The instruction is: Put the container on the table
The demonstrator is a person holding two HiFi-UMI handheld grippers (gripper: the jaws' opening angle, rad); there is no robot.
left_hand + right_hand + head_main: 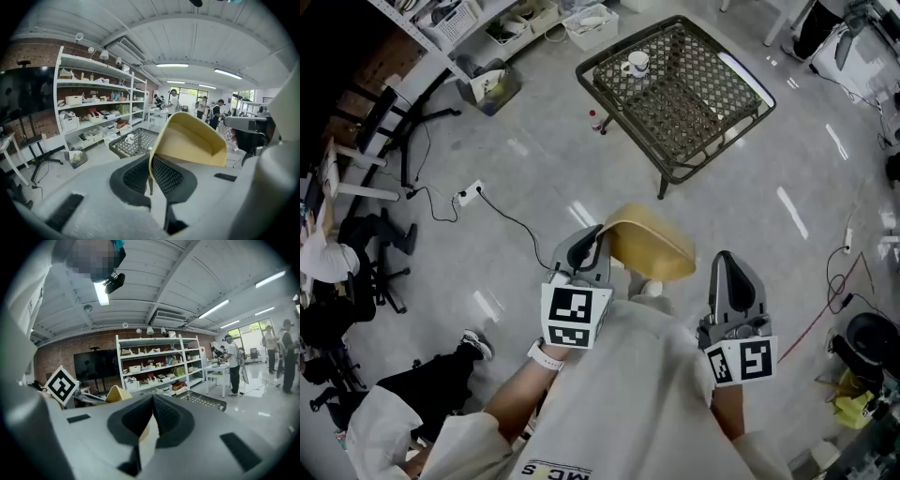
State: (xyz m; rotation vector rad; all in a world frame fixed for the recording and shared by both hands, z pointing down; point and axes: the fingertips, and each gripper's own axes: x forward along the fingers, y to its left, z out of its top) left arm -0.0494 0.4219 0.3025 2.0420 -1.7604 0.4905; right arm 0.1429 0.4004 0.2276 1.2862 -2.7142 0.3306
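The container [649,246] is a tan plastic tub, held in the air over the floor and tipped on its side. My left gripper [596,240] is shut on its rim, which shows clamped between the dark pads in the left gripper view [151,161], with the container [190,140] standing above them. The table [675,94] is a low dark mesh one farther ahead, with a white mug [636,64] on it; the table [136,143] also lies beyond the container. My right gripper [727,265] hangs to the right of the container, shut on nothing, pads meeting [152,404]. Past it I see the container [115,393].
White shelving [441,23] with bins lines the far left. A small bottle [596,119] stands on the floor by the table's left leg. A power strip and cable [469,194] lie on the floor at left. People stand at a far bench [232,364].
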